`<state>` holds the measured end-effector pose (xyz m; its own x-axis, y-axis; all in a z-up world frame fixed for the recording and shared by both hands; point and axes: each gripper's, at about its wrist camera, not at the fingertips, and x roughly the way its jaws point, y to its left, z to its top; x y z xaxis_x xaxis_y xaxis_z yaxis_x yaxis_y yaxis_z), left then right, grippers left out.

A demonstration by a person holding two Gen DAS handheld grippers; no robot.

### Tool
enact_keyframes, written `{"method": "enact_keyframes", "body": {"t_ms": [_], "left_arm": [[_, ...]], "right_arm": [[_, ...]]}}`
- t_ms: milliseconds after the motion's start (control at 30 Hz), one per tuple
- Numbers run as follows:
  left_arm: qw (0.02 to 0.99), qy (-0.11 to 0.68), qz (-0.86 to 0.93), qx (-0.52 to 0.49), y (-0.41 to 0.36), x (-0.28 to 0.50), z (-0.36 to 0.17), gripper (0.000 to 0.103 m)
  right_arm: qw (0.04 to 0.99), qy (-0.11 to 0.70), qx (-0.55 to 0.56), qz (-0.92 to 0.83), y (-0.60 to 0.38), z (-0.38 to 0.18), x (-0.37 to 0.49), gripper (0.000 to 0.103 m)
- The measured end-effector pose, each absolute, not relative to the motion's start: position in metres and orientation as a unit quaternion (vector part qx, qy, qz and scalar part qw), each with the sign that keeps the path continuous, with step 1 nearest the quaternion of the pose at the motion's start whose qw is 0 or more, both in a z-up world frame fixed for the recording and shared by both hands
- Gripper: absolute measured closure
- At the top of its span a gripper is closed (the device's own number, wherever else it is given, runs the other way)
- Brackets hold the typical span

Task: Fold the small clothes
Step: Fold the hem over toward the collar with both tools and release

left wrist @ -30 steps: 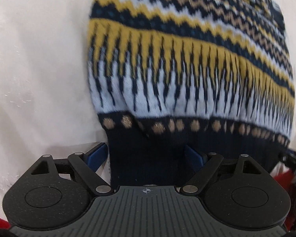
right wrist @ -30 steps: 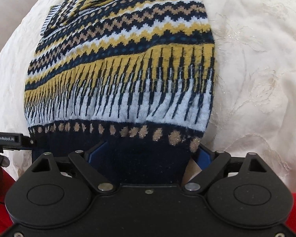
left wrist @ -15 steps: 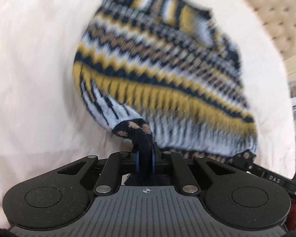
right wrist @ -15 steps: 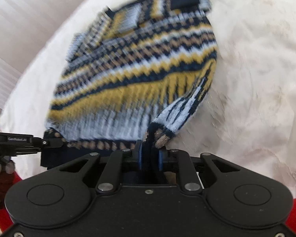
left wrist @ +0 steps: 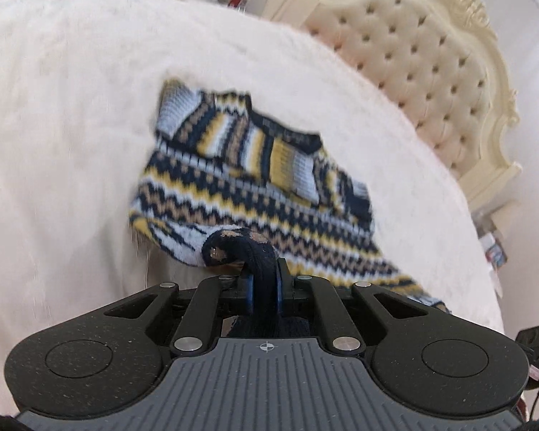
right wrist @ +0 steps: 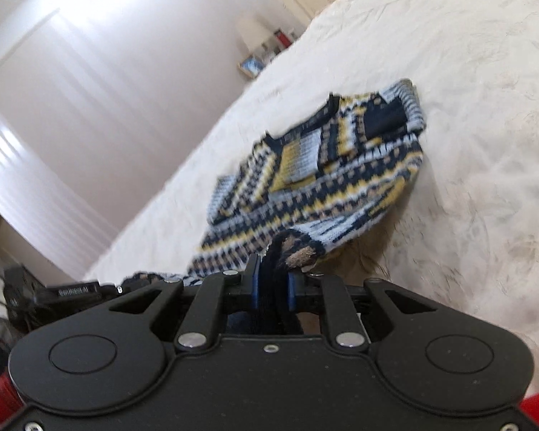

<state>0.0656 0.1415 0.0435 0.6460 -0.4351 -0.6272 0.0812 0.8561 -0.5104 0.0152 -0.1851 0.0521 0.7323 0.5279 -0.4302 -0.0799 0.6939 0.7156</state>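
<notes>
While its collar end lies on the bedspread, the sweater hangs by its hem; each hand-held gripper clamps it.

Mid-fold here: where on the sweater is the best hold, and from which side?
The dark ribbed hem, from the near edge. The left gripper and right gripper each pinch a hem corner of the sweater, a firm band that lifts evenly off the bedspread.

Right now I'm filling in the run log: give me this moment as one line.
step: folding | left gripper: shut on sweater hem | right gripper: shut on hem | hem lifted off bed | collar end on bed
</notes>
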Motion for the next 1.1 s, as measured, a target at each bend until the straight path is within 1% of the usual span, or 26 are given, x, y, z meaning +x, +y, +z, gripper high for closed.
{"method": "enact_keyframes", "body": {"t_ms": [200,367,500,667,867,1100], "left_arm": [[0.885,0.363,-0.154,-0.247,0.149,0.083,0.063,0.093],[0.897,0.333,-0.156,-0.244,0.148,0.108,0.079,0.093],[0.906,0.309,-0.15,-0.247,0.145,0.135,0.09,0.093],[0.912,0.299,-0.142,-0.24,0.14,0.178,0.092,0.093],[0.911,0.311,-0.133,-0.236,0.134,0.232,0.074,0.093],[0.902,0.354,-0.11,-0.221,0.127,0.286,0.028,0.093]], "right_arm": [[0.874,0.283,0.357,0.171,-0.195,0.069,0.038,0.08],[0.886,0.259,0.346,0.169,-0.197,0.083,0.069,0.08],[0.89,0.245,0.348,0.163,-0.2,0.088,0.099,0.08],[0.895,0.237,0.346,0.153,-0.203,0.089,0.139,0.08],[0.895,0.257,0.342,0.128,-0.203,0.072,0.194,0.08],[0.881,0.309,0.346,0.096,-0.205,0.023,0.253,0.08]]}}
